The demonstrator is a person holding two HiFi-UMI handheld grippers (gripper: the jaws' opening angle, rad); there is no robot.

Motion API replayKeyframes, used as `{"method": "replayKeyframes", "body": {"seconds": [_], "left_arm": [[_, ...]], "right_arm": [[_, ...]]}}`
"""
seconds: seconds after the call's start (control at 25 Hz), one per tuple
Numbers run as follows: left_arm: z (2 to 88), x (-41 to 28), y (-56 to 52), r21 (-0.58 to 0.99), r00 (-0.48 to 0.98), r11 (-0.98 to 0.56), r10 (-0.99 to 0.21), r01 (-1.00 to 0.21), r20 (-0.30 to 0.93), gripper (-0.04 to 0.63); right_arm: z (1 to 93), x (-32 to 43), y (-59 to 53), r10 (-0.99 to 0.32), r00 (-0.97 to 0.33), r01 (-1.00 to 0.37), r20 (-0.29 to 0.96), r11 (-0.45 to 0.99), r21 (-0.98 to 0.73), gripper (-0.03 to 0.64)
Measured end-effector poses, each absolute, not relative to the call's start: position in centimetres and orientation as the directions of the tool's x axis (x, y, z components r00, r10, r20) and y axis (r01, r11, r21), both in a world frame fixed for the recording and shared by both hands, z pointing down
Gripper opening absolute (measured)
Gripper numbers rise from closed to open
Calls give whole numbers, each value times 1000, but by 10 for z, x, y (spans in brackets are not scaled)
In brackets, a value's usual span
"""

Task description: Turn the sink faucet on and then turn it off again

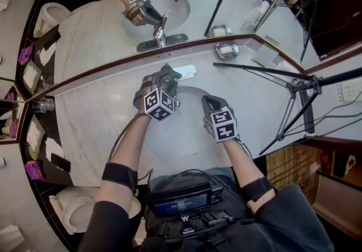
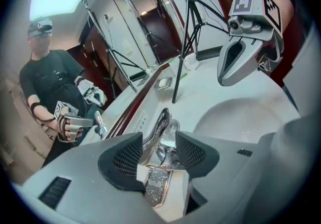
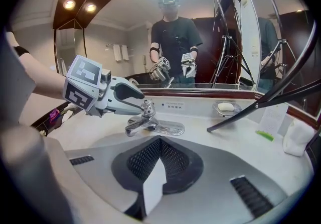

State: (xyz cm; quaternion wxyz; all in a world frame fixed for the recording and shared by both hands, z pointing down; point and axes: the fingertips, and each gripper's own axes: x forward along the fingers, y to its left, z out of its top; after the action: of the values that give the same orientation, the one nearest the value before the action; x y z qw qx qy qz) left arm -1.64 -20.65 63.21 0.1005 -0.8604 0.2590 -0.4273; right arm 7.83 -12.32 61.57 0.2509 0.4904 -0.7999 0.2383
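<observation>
Chrome single-lever faucet (image 3: pixel 146 117): stands at the back rim of the white oval sink basin (image 1: pixel 191 97), centre of the head view, on the white marble desk (image 1: pixel 96 121). Its base plate lies just below the dark edge of the mirror (image 1: pixel 102 30).

Left hand-held gripper (image 2: pixel 159 147): at the faucet, pointing down at a slant. Jaws stand apart. In the left gripper view the faucet's raised chrome lever (image 2: pixel 162 119) stands in the gap between the two black ribbed pads (image 2: pixel 123 160). The lever sits close to the left-hand pad, but a firm press on it is not evident. In the right gripper view this gripper reaches the faucet from the left of the frame, with its marker cube at the left edge.

Right hand-held gripper (image 3: pixel 160 142): over the basin, right of the faucet in the head view and apart from it. Jaws together, pads meeting, nothing between them.

Other items: metal soap dish (image 1: pixel 227 50) with a white bar, upper right of the faucet by the mirror edge. Black tripod (image 1: pixel 294 84), its legs across the desk's right part.
</observation>
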Motion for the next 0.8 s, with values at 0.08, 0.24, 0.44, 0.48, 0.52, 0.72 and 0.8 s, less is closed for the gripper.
{"method": "replayKeyframes", "body": {"seconds": [0.08, 0.24, 0.44, 0.48, 0.52, 0.72, 0.8], "left_arm": [[637, -11, -207, -398, 501, -855, -518, -332, 694, 201], [646, -4, -204, -389, 500, -869, -494, -306, 711, 201], [650, 0, -203, -403, 482, -866, -500, -296, 720, 199], [651, 1, -202, -404, 481, -865, -501, -296, 719, 198], [651, 1, -201, -402, 482, -865, -502, -301, 718, 198], [652, 1, -200, -412, 475, -861, -507, -296, 719, 196], [654, 2, -198, -424, 473, -860, -511, -285, 718, 196]], "right_arm": [[621, 82, -124, -665, -388, -906, 638, 402, -132, 21], [630, 87, -124, -660, -377, -909, 650, 398, -122, 21], [630, 85, -126, -656, -388, -906, 648, 402, -135, 21], [632, 85, -126, -655, -389, -905, 648, 402, -136, 21], [633, 83, -126, -655, -390, -905, 648, 403, -137, 21], [629, 73, -128, -648, -403, -899, 646, 411, -149, 21], [633, 72, -127, -645, -403, -899, 649, 413, -148, 21]]}}
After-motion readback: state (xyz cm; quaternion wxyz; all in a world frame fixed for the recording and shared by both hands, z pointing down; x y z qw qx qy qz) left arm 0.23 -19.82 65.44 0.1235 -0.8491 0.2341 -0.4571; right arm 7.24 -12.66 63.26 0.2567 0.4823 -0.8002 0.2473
